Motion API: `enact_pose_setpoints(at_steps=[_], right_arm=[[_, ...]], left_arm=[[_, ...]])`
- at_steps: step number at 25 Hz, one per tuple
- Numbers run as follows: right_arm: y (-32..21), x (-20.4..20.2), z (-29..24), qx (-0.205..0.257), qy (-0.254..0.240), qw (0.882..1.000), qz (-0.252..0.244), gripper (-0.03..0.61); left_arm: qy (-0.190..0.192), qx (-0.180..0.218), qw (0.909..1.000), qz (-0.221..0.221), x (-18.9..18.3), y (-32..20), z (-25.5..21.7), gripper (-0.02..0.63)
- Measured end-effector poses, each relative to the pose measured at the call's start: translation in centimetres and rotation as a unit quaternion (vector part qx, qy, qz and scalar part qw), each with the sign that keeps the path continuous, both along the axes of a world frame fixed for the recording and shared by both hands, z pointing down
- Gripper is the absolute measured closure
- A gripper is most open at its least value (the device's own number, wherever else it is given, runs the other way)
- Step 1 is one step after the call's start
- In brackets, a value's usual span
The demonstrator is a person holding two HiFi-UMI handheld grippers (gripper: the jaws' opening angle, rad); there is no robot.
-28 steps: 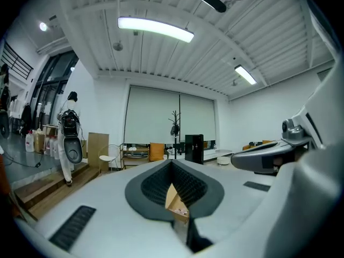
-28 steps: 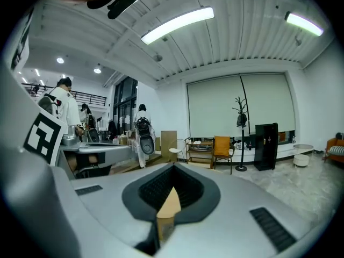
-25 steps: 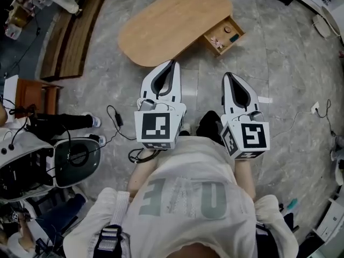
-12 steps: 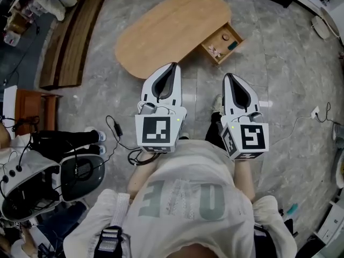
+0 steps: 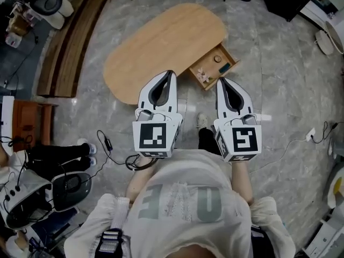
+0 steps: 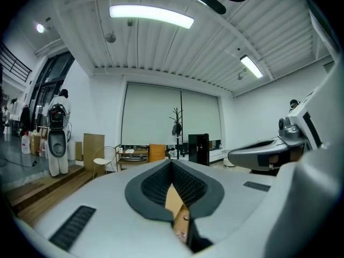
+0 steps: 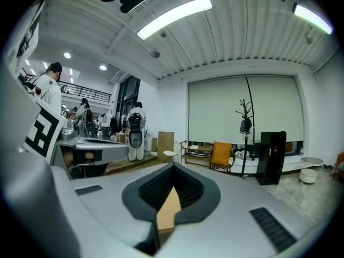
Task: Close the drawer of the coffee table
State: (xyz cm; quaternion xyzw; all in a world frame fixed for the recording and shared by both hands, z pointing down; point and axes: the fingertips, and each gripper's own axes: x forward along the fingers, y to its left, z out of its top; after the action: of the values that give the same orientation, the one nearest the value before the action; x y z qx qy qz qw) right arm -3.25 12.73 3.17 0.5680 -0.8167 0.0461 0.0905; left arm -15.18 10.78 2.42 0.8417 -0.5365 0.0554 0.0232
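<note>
Above a grey marble floor (image 5: 269, 90), oval wooden counter (image 5: 161, 42) with drawer (image 5: 214, 67) pulled open, visible whole only overhead, left claw (image 5: 171, 73) and right claw (image 5: 220, 80) both closed, empty, ribbed black pads (image 6: 188, 186).

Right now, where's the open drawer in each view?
Head view: drawer, open, on the coffee table's right side in the picture, just ahead of left gripper and right gripper.
Left gripper view: likely the sliver low between the shut tongs.
Right gripper view: only a tan wood strip between the tongs; drawer or tabletop, cannot tell.
Shared landmark: coat stand, both gripper views; not in head view.
</note>
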Motion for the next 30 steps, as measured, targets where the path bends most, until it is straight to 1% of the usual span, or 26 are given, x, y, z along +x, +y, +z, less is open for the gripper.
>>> enact_pose_setpoints(at_steps=[3, 5, 7, 10, 12, 14, 19, 22, 26, 30], right_arm=[[-4.9, 2.9, -0.5, -0.003, 0.005, 1.0, -0.03, 0.574], [-7.7, 4.4, -0.6, -0.009, 0.009, 0.999, -0.051, 0.574], [-10.0, 5.4, -0.4, -0.017, 0.011, 0.998, -0.067, 0.574], [-12.2, 6.1, -0.3, -0.023, 0.008, 0.996, -0.09, 0.574], [-12.8, 6.4, -0.2, -0.019, 0.003, 0.994, -0.103, 0.574], [-13.3, 6.8, -0.4, -0.013, 0.001, 0.994, -0.108, 0.574], [-15.2, 6.5, -1.1, -0.008, -0.001, 0.995, -0.104, 0.574], [-15.3, 5.9, -1.4, 0.0, 0.003, 0.994, -0.109, 0.574], [-14.9, 5.0, -1.9, 0.007, 0.007, 0.993, -0.116, 0.574], [-15.5, 4.6, -1.9, 0.004, 0.013, 0.992, -0.122, 0.574]], left_arm=[[0.002, 0.004, 0.9997, -0.023, 3.1, -4.8, -0.6, 0.606], [0.014, 0.004, 0.9991, -0.04, 4.6, -7.4, -1.2, 0.606], [0.02, 0.002, 0.9984, -0.053, 5.7, -9.3, -1.5, 0.606], [0.009, -0.007, 0.9972, -0.073, 6.5, -10.6, -1.4, 0.606], [0.006, -0.014, 0.9959, -0.089, 6.7, -11.1, -0.8, 0.606], [0.002, -0.017, 0.9954, -0.094, 7.0, -11.5, -0.6, 0.606], [-0.018, 0.003, 0.9951, -0.097, 6.9, -12.9, -2.1, 0.606], [-0.013, 0.011, 0.9946, -0.102, 6.4, -13.2, -2.6, 0.606], [-0.005, 0.009, 0.9946, -0.104, 5.8, -13.0, -2.4, 0.606], [-0.001, 0.009, 0.9944, -0.106, 5.7, -13.2, -2.2, 0.606]])
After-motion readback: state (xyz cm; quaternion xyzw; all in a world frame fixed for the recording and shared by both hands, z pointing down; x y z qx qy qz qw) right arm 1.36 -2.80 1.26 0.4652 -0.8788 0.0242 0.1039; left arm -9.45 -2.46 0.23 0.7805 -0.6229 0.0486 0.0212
